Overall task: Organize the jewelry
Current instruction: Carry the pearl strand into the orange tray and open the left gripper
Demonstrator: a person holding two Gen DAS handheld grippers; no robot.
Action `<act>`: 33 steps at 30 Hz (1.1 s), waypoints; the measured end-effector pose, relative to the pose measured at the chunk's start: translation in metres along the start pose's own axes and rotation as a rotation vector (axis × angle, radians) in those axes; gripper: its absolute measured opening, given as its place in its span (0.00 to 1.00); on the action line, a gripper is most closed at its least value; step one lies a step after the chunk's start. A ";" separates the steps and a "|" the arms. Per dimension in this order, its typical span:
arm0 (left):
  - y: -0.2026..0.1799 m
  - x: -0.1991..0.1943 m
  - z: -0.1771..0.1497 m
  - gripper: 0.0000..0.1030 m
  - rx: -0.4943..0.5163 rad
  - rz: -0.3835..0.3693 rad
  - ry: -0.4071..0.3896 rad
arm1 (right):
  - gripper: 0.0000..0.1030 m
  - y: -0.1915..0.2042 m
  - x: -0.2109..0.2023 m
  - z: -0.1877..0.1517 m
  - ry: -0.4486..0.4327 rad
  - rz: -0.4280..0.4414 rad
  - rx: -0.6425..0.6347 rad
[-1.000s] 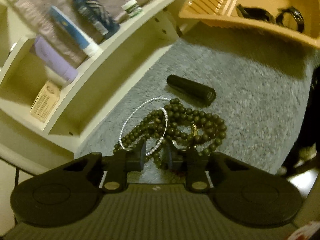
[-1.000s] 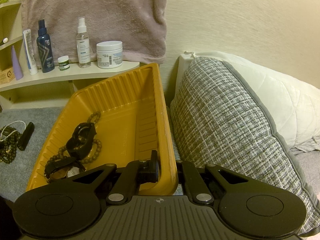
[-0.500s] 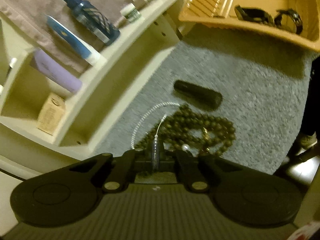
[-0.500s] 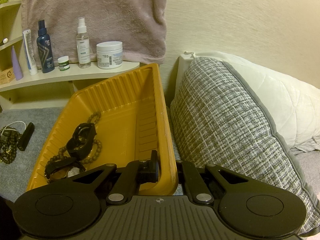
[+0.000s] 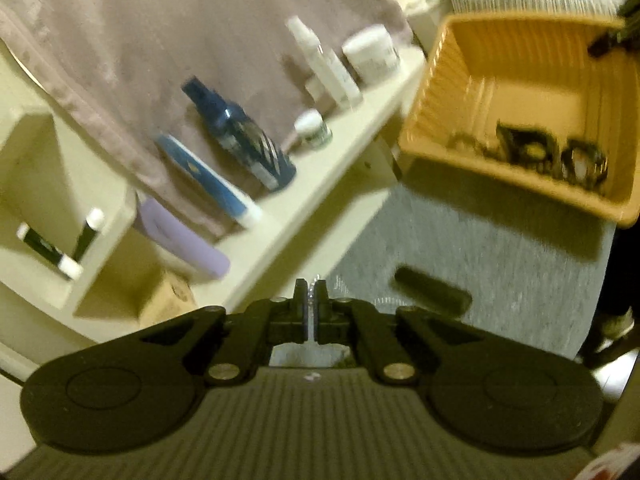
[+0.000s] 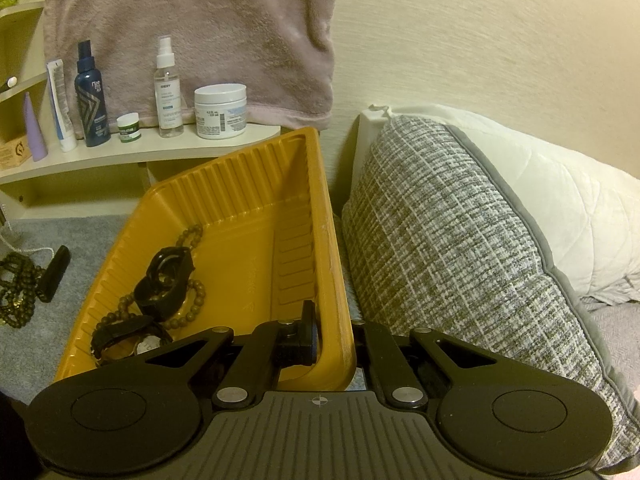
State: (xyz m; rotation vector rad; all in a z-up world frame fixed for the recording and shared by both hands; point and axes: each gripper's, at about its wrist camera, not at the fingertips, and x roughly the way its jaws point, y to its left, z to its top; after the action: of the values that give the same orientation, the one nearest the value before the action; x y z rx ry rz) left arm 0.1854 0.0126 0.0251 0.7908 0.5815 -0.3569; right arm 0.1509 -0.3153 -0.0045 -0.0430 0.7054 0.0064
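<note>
The right gripper [image 6: 332, 340] is clamped on the yellow tray [image 6: 328, 240] rim; watches [image 6: 164, 280] lie inside. The left gripper [image 5: 311, 300] pinches a thin silver chain [image 5: 311, 280]. Dark beads [image 6: 16, 288] remain left, on the carpet.

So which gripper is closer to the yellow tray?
Right. The right gripper is clamped on the yellow tray at its rim. The left gripper is off over the grey blanket, pinching a thin chain.
</note>
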 end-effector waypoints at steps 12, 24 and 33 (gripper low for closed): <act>0.017 -0.028 0.052 0.02 -0.033 -0.080 -0.141 | 0.04 0.002 0.000 0.001 -0.001 0.001 0.001; 0.022 -0.045 0.095 0.02 -0.046 -0.132 -0.247 | 0.04 0.004 -0.003 0.004 -0.006 0.008 -0.002; 0.014 -0.055 0.126 0.02 -0.048 -0.197 -0.313 | 0.04 0.003 -0.002 0.004 -0.006 0.008 -0.001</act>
State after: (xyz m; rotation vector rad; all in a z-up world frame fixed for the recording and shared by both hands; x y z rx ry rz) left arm 0.1937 -0.0677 0.1373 0.6168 0.3721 -0.6333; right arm 0.1520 -0.3117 0.0002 -0.0414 0.6991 0.0147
